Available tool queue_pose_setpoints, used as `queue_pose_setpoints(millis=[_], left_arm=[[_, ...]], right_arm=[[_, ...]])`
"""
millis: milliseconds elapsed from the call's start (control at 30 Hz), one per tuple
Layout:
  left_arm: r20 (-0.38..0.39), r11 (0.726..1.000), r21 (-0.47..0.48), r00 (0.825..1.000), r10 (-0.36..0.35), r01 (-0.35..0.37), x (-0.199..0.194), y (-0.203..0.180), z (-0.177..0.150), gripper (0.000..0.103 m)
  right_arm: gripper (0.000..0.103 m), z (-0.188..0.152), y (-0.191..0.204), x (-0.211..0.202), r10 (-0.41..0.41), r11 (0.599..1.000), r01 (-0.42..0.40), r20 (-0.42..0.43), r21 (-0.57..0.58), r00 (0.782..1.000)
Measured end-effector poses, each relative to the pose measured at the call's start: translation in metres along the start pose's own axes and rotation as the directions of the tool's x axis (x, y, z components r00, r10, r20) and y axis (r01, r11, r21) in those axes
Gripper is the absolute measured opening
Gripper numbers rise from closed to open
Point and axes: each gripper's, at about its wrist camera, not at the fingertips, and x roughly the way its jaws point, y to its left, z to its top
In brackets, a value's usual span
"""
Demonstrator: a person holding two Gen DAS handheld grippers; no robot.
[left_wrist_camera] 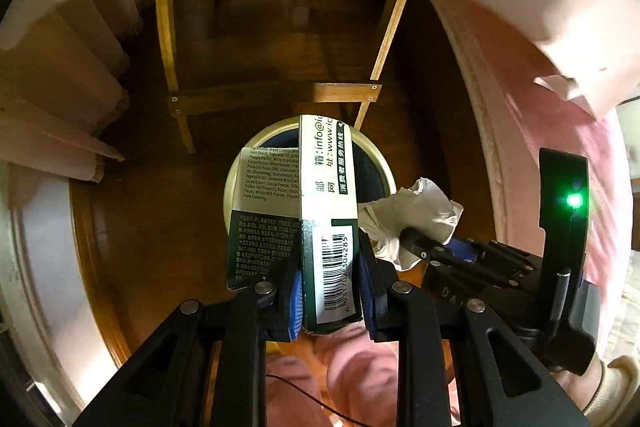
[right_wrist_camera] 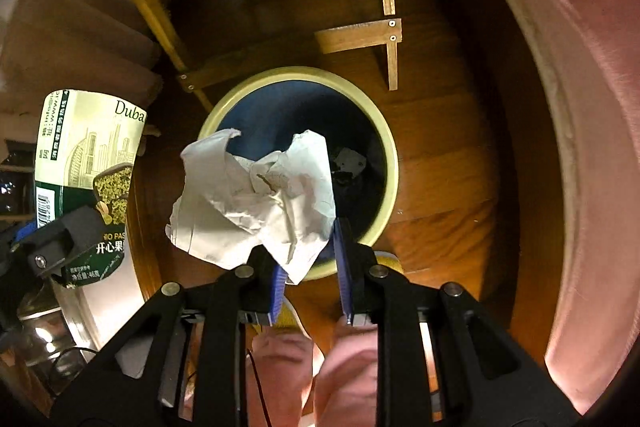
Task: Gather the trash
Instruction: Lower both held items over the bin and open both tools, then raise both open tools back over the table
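Above the bin (right_wrist_camera: 390, 163) on the wooden floor (right_wrist_camera: 460, 167) — both pieces of trash are held up over the opening, neither released yet.

Left gripper (left_wrist_camera: 332, 291): pinched on the lower end of the carton (left_wrist_camera: 326, 227), blue pads pressed against its two narrow faces near the barcode. The carton is seen as a flattened, partly unfolded green-and-cream snack box, judged empty: light, thin card, stiff along its creases but easily crushed across the faces. It is best gripped across a folded edge, as now; a grip on a loose flap would let it swing. It projects well beyond the fingers, so some wobble is to be expected.

Right gripper (right_wrist_camera: 310, 279): the crumpled paper (right_wrist_camera: 256, 199) is caught at its lower corner. The jaws look fairly wide apart, with the sheet wedged mainly at the left pad, so how firmly it is held cannot be told. The paper is judged very light, soft, springy and not fragile. It may drift when dropped, so release low over the opening is advised — a bite into the dense middle of the wad would be safer.

Some scraps are visible inside the bin's dark liner.
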Motion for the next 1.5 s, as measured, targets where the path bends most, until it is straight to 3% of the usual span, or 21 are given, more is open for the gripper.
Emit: queue_pose_setpoints(millis=[133, 267, 333, 567, 867, 1133, 1300, 1500], left_arm=[[-0.015, 0.999, 0.022, 0.999, 0.033, -0.032, 0.035, -0.002, 0.017, 0.023], [-0.026, 0.998, 0.032, 0.998, 0.051, -0.050, 0.048, 0.000, 0.024, 0.055], [-0.023, 0.998, 0.026, 0.998, 0.059, -0.059, 0.047, 0.000, 0.029, 0.067], [0.021, 0.997, -0.017, 0.997, 0.075, -0.075, 0.008, 0.006, 0.041, 0.069], [0.124, 0.998, 0.024, 0.990, 0.061, -0.064, -0.119, -0.015, 0.042, 0.073], [0.227, 0.991, 0.114, 0.973, 0.041, -0.068, -0.253, -0.036, 0.035, 0.075], [0.317, 0.980, 0.181, 0.948, 0.027, -0.088, -0.328, -0.047, 0.042, 0.075], [0.449, 0.963, 0.229, 0.893, 0.024, -0.141, -0.407, -0.065, 0.062, 0.075]], right_arm=[[0.021, 0.014, -0.014, 0.019, 0.030, 0.999, -0.029, -0.008, 0.033, 1.000], [0.047, 0.030, -0.019, 0.028, 0.047, 0.998, -0.046, -0.011, 0.049, 0.999], [0.050, 0.032, -0.020, 0.023, 0.053, 0.997, -0.053, -0.002, 0.054, 0.999], [0.050, 0.040, -0.012, -0.012, 0.055, 0.997, -0.054, -0.015, 0.064, 0.998], [0.053, 0.029, 0.020, -0.139, 0.068, 0.997, -0.069, 0.008, 0.028, 0.998], [0.053, 0.016, 0.054, -0.257, 0.099, 0.995, -0.100, 0.092, 0.009, 0.991], [0.053, 0.018, 0.073, -0.331, 0.093, 0.996, -0.091, 0.192, -0.020, 0.977], [0.053, 0.036, 0.088, -0.408, 0.075, 0.997, -0.064, 0.346, -0.043, 0.935]])
